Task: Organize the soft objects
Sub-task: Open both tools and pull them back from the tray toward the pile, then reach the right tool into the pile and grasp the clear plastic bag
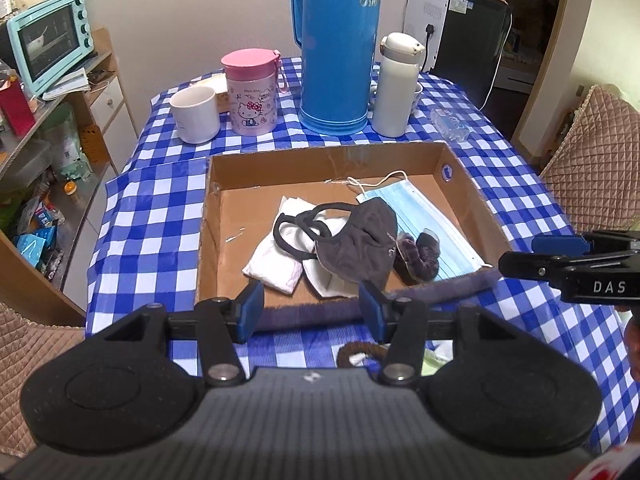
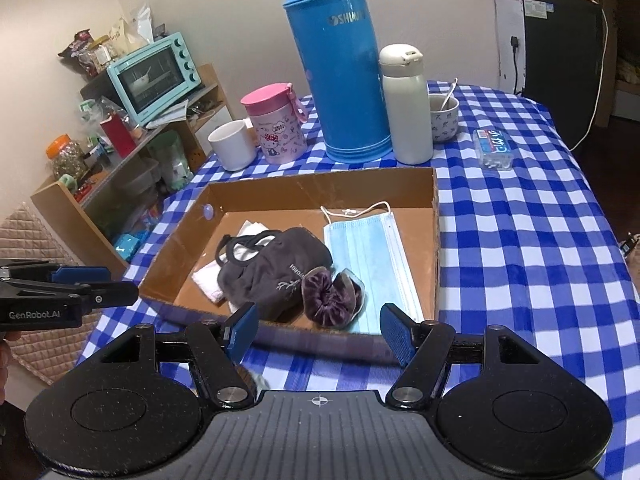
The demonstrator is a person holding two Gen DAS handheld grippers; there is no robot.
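The shallow brown cardboard tray (image 2: 435, 248) on the blue-and-white checked tablecloth (image 2: 520, 264) already holds most of the soft things. A dark grey cloth face mask with black ear loops (image 2: 276, 270) lies in the middle, partly over some white folded pads (image 1: 276, 258). Just beside it, to the right, a purple velvet scrunchie (image 2: 328, 300) rests on the lower edge of a pale blue pleated surgical mask (image 2: 368, 248), which lies flat along the tray's right side.

A purple fuzzy strip (image 1: 440, 286) lies along the tray's near edge; I cannot tell whether it rests on the rim or on the cloth just beside it. Another brown fuzzy ring (image 1: 360, 354) shows on the cloth below the left gripper (image 1: 310, 306), outside the tray. So the sorting looks mostly done, with those near pieces probably still to go in.

The left gripper hangs over the near rim with its jaws apart and nothing between them. The right gripper (image 2: 318, 328) does the same further right, jaws wide and empty.

Behind the tray stand a tall blue plastic thermos (image 2: 340, 72), a white flask (image 2: 406, 108), a pink lidded cartoon cup (image 2: 276, 128) and a white mug (image 2: 232, 146).
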